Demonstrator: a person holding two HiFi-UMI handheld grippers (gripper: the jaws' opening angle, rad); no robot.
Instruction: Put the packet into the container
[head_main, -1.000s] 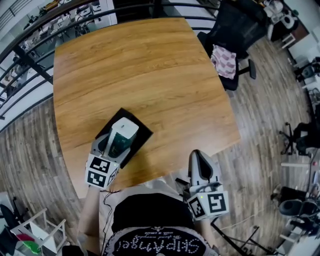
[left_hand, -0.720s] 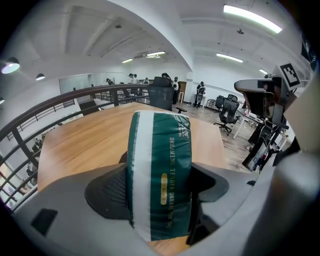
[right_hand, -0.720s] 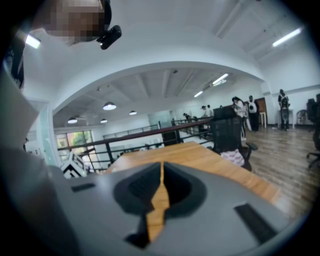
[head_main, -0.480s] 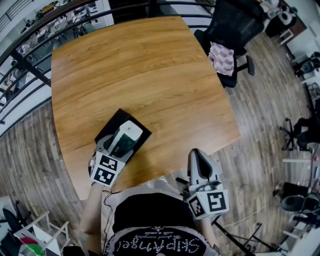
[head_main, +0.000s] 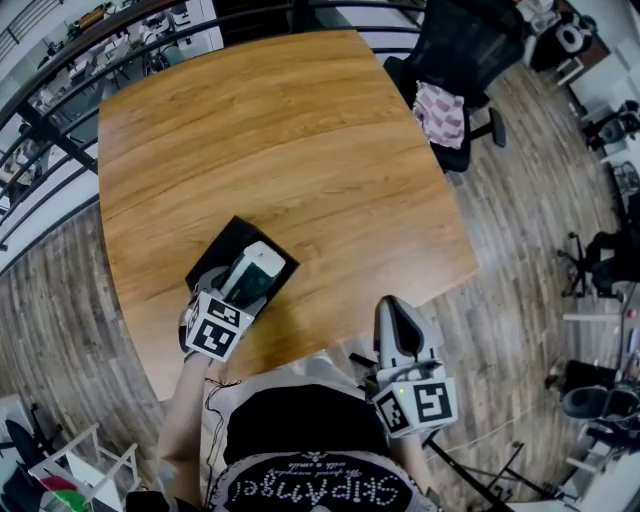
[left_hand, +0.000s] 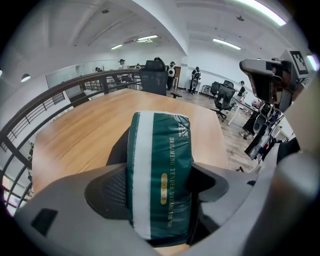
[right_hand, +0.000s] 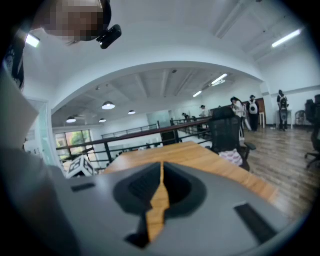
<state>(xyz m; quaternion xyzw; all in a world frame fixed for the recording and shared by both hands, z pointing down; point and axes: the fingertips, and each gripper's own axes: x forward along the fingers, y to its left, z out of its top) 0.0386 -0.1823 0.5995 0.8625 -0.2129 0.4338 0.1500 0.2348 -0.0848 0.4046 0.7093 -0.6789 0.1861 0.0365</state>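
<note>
My left gripper clamps the green-and-white soft packet over the shallow black container, right gripper idle with jaws together; I'd lower it flat, fully inside, before letting go.

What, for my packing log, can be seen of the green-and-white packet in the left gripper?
The dark green glossy packet looks like a plump, soft pouch with a white stripe along its length, gold lettering and a small gold oval. The left gripper clamps its sides, holding it over the black rectangular container on the wooden table. Whether it touches the container is unclear.
</note>
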